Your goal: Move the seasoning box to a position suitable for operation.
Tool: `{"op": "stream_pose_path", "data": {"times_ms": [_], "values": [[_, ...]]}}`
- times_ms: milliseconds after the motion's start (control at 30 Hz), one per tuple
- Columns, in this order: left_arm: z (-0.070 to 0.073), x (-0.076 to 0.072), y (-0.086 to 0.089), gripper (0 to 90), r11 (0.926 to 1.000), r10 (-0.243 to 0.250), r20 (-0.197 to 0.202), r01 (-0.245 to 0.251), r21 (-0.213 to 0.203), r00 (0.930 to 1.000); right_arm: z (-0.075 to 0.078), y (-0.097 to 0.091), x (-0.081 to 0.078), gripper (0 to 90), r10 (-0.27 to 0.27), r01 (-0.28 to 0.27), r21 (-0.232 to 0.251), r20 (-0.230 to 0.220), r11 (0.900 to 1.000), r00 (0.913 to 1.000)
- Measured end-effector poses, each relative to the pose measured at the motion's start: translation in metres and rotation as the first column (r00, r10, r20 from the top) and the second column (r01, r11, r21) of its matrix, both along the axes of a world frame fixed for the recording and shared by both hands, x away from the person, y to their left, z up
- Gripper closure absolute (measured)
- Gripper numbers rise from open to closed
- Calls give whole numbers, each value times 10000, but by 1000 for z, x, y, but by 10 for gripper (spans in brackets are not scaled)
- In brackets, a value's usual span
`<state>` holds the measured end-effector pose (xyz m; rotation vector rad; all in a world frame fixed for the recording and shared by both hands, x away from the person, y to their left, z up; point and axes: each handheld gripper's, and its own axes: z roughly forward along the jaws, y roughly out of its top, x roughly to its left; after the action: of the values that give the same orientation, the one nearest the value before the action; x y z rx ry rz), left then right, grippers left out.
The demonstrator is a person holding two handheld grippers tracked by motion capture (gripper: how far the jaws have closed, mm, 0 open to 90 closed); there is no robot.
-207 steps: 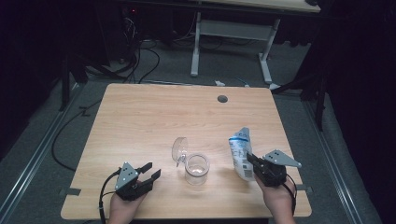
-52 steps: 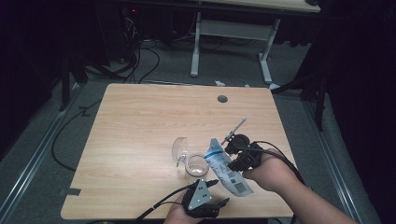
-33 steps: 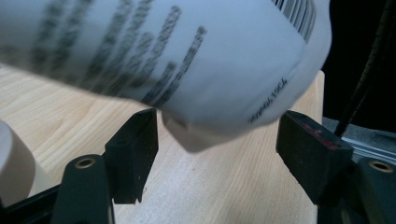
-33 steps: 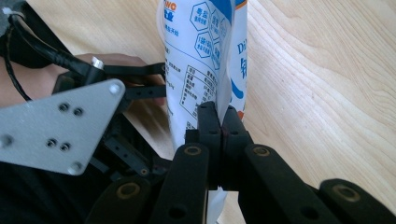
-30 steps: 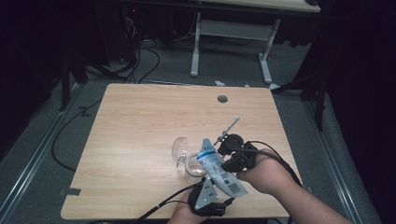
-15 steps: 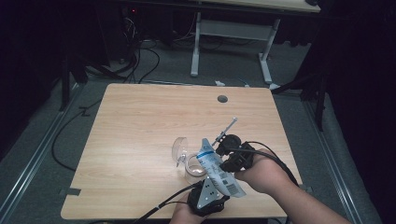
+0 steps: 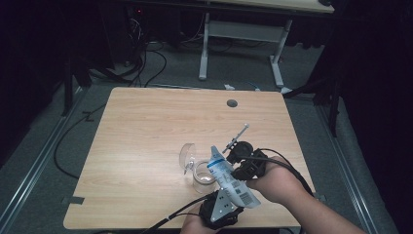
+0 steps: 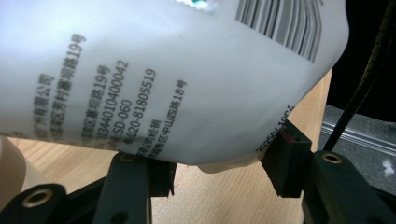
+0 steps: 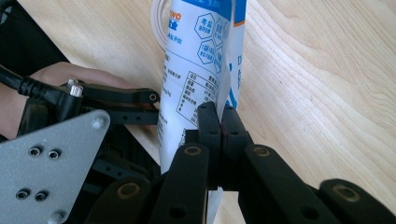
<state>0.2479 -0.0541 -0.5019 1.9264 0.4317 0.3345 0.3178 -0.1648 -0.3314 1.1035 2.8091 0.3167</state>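
While right gripper (image 9: 220,122) pinches white pouch's (image 7: 229,179) edge, left gripper (image 8: 217,165) jaws just closing around its base, pads touching, glass jar (image 7: 203,176) near table's (image 7: 146,126) front edge.

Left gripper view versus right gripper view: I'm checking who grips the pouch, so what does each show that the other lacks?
Left gripper view: the left gripper with its jaws on either side of the pouch's bulging base, printed text, a barcode. Right gripper view: the right gripper pinched shut on the pouch's flat seam edge, with the left gripper's grey plate beside it. Both: the white pouch and the wooden table.
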Motion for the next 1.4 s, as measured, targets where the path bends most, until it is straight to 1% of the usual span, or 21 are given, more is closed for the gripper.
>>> {"op": "stream_pose_path", "data": {"times_ms": [267, 300, 333, 433, 500, 533, 800, 833, 867, 967, 1067, 1133, 1233, 1300, 1333, 1400], "values": [[0, -1, 0, 510, 10000, -10, 83, 10, 32, 10000, 1, 3, 1, 900, 38, -38, -46, 56, 10000, 10000], [0, -1, 0, 510, 10000, -24, 96, 24, 36, 10000, 1, 4, 2, 900, 132, -131, -89, 105, 9999, 9999], [1, -2, 0, 509, 9999, -98, 178, 97, 63, 9998, 1, 4, 2, 900, 121, -121, -92, 74, 9999, 9999], [1, -3, 0, 507, 10000, -87, 158, 86, 28, 9998, 0, 6, 3, 900, 172, -171, -101, 102, 9998, 9998], [2, -2, 0, 527, 10000, -43, 128, 43, -12, 9999, 1, 7, 3, 900, 171, -169, -116, 109, 9998, 9998], [3, 0, 1, 545, 9999, 33, 37, -33, -110, 10000, 2, 8, 4, 900, 152, -150, -110, 158, 9998, 9998], [5, 2, 2, 577, 9996, 34, -164, -39, -265, 9999, 3, 8, 7, 900, 152, -150, -124, 234, 9998, 9996], [6, 2, 2, 577, 9995, -2, -305, -7, -313, 9995, 3, 9, 7, 900, 109, -106, -116, 228, 9999, 9997], [6, 2, 2, 578, 9995, -2, -305, -7, -313, 9995, 3, 9, 7, 900, 85, -82, -99, 223, 9999, 9997], [7, 1, 1, 579, 9988, -125, -646, 95, -471, 9978, 1, 9, 9, 900, 141, -140, -63, 186, 9999, 9997], [7, 1, 1, 579, 9987, -177, -688, 144, -489, 9975, -1, 10, 9, 900, 193, -192, -138, 91, 9997, 9998], [7, 1, 1, 578, 9987, -180, -680, 147, -483, 9975, -1, 11, 9, 900, 214, -212, -173, 104, 9996, 9997], [8, 1, 1, 571, 9989, -146, -536, 121, -452, 9985, 1, 12, 9, 900, 298, -294, -206, 164, 9994, 9994], [9, 1, 1, 564, 9990, -145, -521, 122, -439, 9985, 1, 13, 9, 900, 264, -260, -201, 176, 9995, 9995], [9, 1, 1, 561, 9990, -152, -517, 130, -429, 9985, 1, 14, 10, 900, 360, -354, -224, 256, 9991, 9990], [9, 0, 1, 554, 9991, -156, -478, 137, -390, 9987, 1, 15, 11, 900, 387, -381, -228, 279, 9990, 9989]]}}
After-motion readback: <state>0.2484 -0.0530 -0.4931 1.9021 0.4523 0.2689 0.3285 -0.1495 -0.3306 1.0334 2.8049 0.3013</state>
